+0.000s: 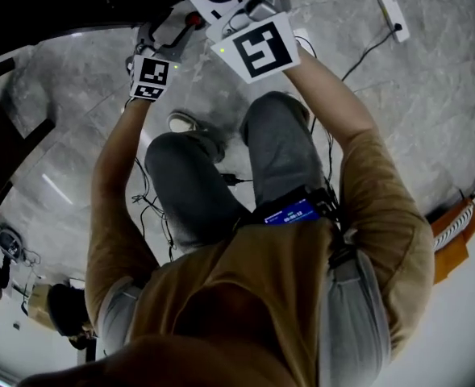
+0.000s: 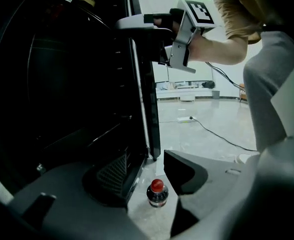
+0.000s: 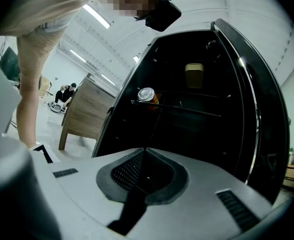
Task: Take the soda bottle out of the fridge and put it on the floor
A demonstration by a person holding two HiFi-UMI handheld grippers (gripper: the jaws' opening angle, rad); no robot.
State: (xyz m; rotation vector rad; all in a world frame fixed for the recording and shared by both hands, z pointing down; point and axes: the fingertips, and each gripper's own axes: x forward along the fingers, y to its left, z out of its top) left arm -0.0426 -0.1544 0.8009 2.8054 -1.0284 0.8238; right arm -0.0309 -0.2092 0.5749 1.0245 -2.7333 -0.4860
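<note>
The soda bottle (image 2: 157,192), dark with a red cap, stands upright on the pale floor just outside the black fridge (image 2: 62,94). In the left gripper view my left gripper (image 2: 149,173) hangs above it, jaws open and apart from it. My right gripper (image 3: 144,171) is shut with nothing between its pads and faces the open fridge interior (image 3: 196,109). In the left gripper view it (image 2: 151,21) is up by the top of the fridge door edge (image 2: 146,109); I cannot tell if it touches. The head view hides the bottle.
A can (image 3: 147,94) and a yellow item (image 3: 194,74) sit on fridge shelves. A wooden cabinet (image 3: 84,114) stands beside the fridge. A power strip (image 1: 393,14) and cables (image 2: 221,139) lie on the floor. The person's shoe (image 1: 190,123) is near the fridge.
</note>
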